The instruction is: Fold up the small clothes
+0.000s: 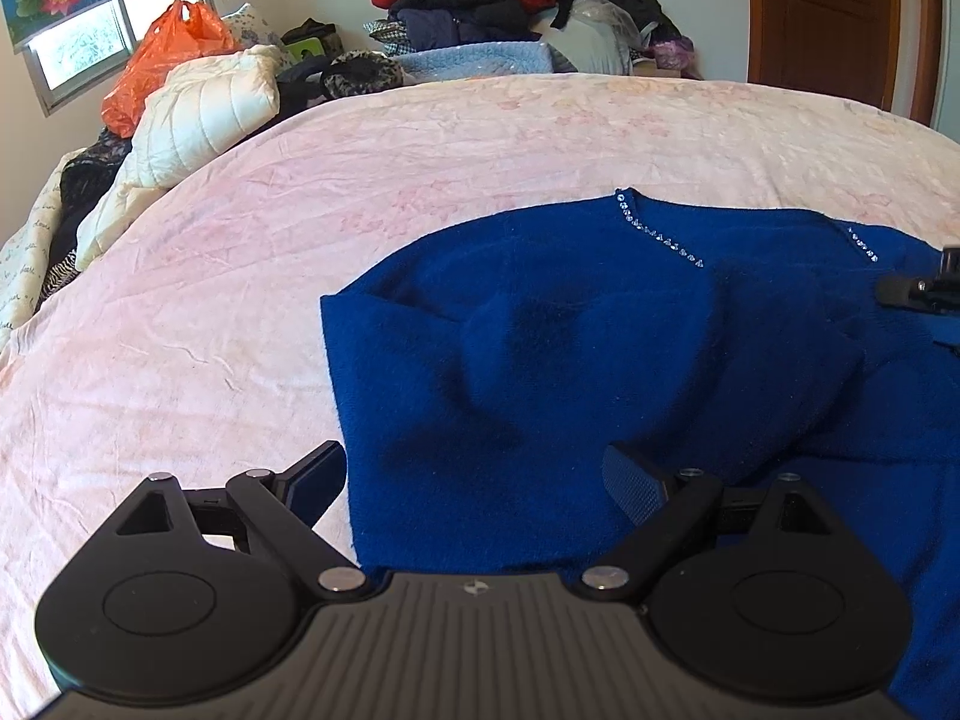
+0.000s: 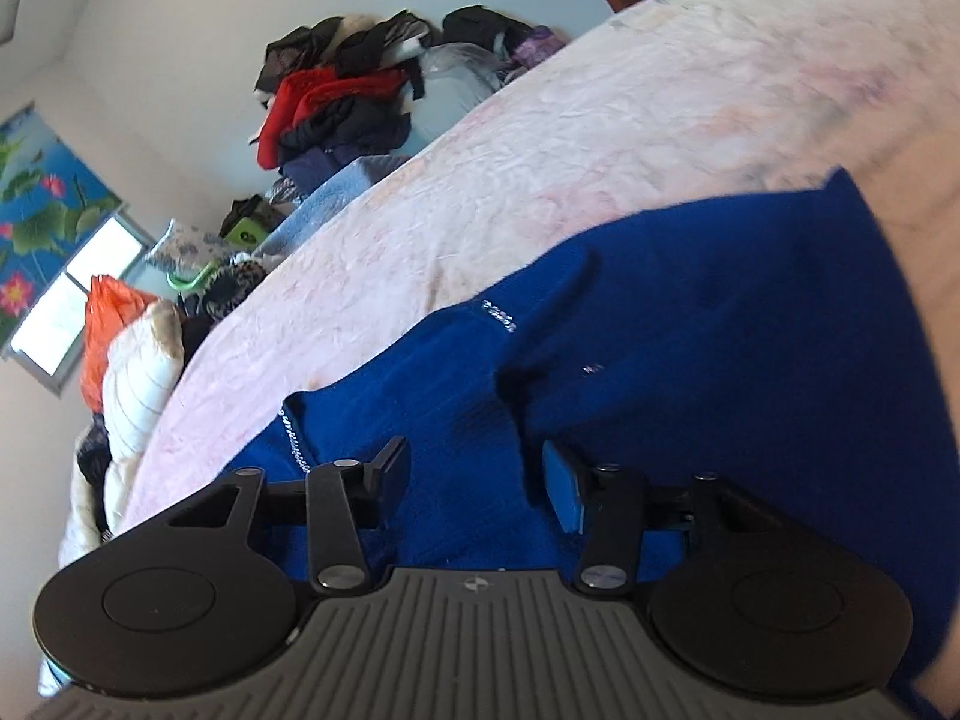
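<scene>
A royal blue knit sweater (image 1: pixel 600 348) with a rhinestone-trimmed neckline (image 1: pixel 657 237) lies on the pink bedspread (image 1: pixel 300 192), its left part folded over the body. My left gripper (image 1: pixel 474 480) is open above the sweater's near left edge, holding nothing. My right gripper (image 2: pixel 477 480) is open just over the sweater (image 2: pixel 690 330) near the neckline trim (image 2: pixel 499 317), with cloth between the fingers but not clamped. The right gripper also shows at the right edge of the left wrist view (image 1: pixel 924 291).
A white quilted duvet (image 1: pixel 204 114) and an orange plastic bag (image 1: pixel 162 60) lie at the bed's far left. A pile of clothes (image 1: pixel 480 0) stands beyond the far edge. A wooden door (image 1: pixel 822 18) is at the back right.
</scene>
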A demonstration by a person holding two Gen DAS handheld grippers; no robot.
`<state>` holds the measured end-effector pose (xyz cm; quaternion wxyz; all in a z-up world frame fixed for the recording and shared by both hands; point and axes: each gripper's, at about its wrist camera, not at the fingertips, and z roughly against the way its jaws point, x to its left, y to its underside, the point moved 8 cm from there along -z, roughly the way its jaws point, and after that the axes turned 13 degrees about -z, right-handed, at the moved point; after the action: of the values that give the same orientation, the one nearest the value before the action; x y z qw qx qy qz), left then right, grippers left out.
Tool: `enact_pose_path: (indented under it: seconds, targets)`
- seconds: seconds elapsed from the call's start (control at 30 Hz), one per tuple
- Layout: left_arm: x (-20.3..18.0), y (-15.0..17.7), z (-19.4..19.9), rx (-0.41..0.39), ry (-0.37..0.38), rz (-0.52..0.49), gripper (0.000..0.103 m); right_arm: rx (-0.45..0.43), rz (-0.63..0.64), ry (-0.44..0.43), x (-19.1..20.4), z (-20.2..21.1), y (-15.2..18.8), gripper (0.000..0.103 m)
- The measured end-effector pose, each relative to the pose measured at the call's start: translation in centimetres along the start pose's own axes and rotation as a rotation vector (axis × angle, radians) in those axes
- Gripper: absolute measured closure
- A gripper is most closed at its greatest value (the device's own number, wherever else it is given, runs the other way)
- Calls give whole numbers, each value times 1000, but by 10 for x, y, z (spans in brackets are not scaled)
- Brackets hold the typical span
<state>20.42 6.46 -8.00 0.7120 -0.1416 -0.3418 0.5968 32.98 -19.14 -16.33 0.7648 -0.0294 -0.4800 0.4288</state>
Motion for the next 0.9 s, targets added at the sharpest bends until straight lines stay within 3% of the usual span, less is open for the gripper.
enact_pose_path:
  seconds: [0.07,0.23,0.37,0.43,0.57,0.67,0.77,0.8,0.87,0.9]
  targets:
    - [0,-1,-3,7,-7,-10,10,13,31,2,2,-3,0,92]
    - [14,-7,-12,17,-37,23,10,-49,38,-76,13,18,-24,95]
    - [27,-17,-12,0,-33,74,10,-186,95,-107,33,58,-56,96]
    - [29,-18,-13,0,-30,78,10,-236,117,-58,23,71,-65,96]
    - [22,-11,-24,29,-27,52,10,-267,171,159,-32,73,-67,96]
    - [13,-8,-29,47,-18,26,10,-237,118,196,-65,69,-65,96]
    - [7,-7,-29,45,-21,-1,10,-229,150,253,-73,65,-58,96]
    - [6,-7,-29,41,-24,-8,10,-256,160,285,-73,67,-57,85]
    - [4,-7,-28,38,-30,-13,10,-357,181,294,-63,81,-57,86]
    - [3,-7,-29,39,-30,-12,10,-371,206,250,-53,84,-53,86]
